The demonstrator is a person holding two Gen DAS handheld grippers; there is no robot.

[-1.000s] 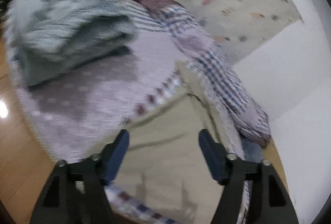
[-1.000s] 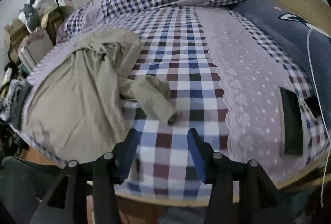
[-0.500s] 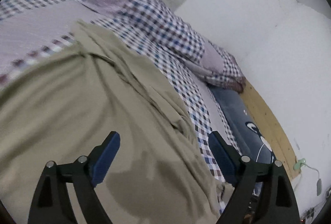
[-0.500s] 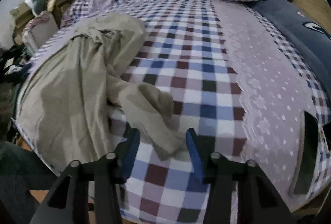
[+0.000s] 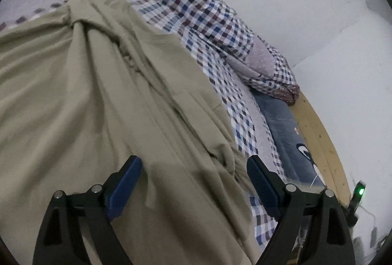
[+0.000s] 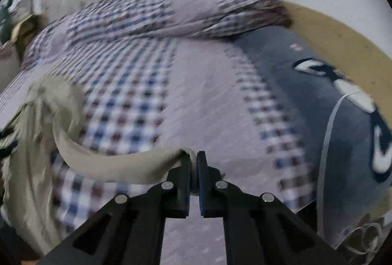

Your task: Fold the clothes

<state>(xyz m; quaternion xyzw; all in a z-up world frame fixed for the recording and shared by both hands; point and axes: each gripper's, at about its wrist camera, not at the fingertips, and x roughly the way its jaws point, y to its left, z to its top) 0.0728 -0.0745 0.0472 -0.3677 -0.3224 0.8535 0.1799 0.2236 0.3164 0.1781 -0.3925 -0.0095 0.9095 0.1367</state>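
Observation:
A khaki garment lies rumpled across the checked bedspread, filling most of the left wrist view. My left gripper hovers open just above its lower folds, nothing between the blue pads. In the right wrist view my right gripper is shut on the end of the garment's sleeve. The sleeve stretches in a curved band leftward to the bunched body of the garment, lifted off the checked bedspread.
A rolled checked quilt lies along the far side of the bed. A dark blue cushion with a white cartoon print lies on the right by the wooden bed edge, with a white cable over it. White wall beyond.
My right gripper has shut on the sleeve end and pulled it rightward, off the bedspread. My left gripper swung from the folded pile side to over the khaki garment, still open.

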